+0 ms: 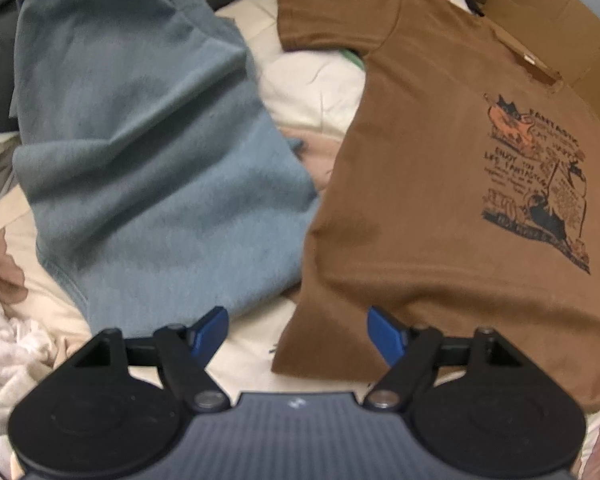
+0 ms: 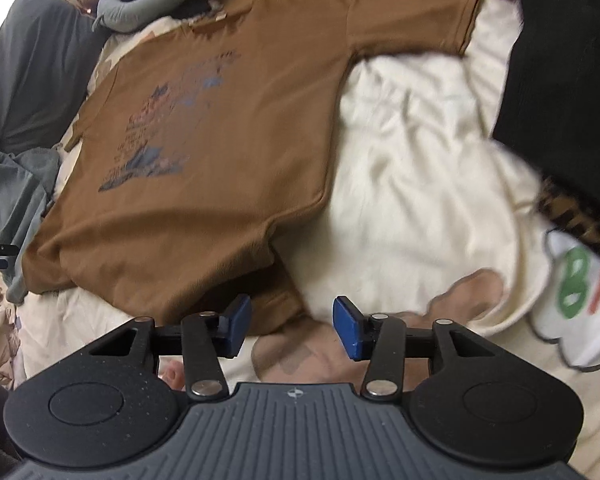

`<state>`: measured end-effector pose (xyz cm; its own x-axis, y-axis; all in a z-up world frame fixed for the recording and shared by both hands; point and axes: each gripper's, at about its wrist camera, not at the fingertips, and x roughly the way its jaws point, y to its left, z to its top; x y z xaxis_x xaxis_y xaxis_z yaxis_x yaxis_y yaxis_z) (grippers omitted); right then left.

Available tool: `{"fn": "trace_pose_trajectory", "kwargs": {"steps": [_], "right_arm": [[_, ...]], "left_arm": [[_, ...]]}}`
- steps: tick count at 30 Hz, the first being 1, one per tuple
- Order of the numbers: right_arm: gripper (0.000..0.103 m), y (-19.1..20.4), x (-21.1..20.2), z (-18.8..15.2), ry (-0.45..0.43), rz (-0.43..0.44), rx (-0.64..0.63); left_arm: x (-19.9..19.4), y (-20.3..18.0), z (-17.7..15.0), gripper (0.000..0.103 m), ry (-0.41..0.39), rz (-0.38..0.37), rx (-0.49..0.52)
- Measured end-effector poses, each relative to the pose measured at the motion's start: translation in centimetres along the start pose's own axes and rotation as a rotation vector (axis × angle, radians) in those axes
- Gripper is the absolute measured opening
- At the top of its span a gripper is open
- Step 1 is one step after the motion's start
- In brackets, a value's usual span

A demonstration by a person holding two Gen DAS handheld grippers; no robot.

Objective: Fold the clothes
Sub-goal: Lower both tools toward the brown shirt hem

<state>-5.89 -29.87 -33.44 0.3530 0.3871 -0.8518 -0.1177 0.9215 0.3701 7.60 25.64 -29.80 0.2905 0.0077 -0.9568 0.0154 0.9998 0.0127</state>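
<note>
Shirt lies flat and unfolded on the bed, no fold made, left hand-held gripper and right hand-held gripper both spread, holding nothing, over its hem corners.

Brown printed T-shirt, blue garment

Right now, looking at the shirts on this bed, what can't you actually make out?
- Brown T-shirt: its right side is cut off by the left wrist view's edge.
- Its chest print: smeared by blur in the right wrist view; the small lettering is unreadable.
- Blue garment: crumpled, so its type is unclear.
- Green and orange letters on the bedding: cut off by the edge.
</note>
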Motion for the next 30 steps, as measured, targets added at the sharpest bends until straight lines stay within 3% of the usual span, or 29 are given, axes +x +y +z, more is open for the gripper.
{"fn": "trace_pose_trajectory", "kwargs": {"steps": [4,17,19,30], "right_arm": [[0.039,0.4,2.1,0.1,0.025,-0.009,-0.023],[0.034,0.3,4.9,0.9,0.063,-0.031,-0.097],[0.029,0.2,5.0,0.9,0.069,-0.029,-0.112],[0.028,1.4,6.1,1.5,0.128,-0.061,-0.203]], "left_arm": [[0.0,0.5,-0.5,0.079,0.014,0.017,-0.001],[-0.2,1.4,-0.5,0.079,0.029,0.047,-0.003],[-0.1,1.4,-0.6,0.079,0.032,0.047,0.002],[0.5,1.2,-0.5,0.079,0.043,0.039,0.068]]}}
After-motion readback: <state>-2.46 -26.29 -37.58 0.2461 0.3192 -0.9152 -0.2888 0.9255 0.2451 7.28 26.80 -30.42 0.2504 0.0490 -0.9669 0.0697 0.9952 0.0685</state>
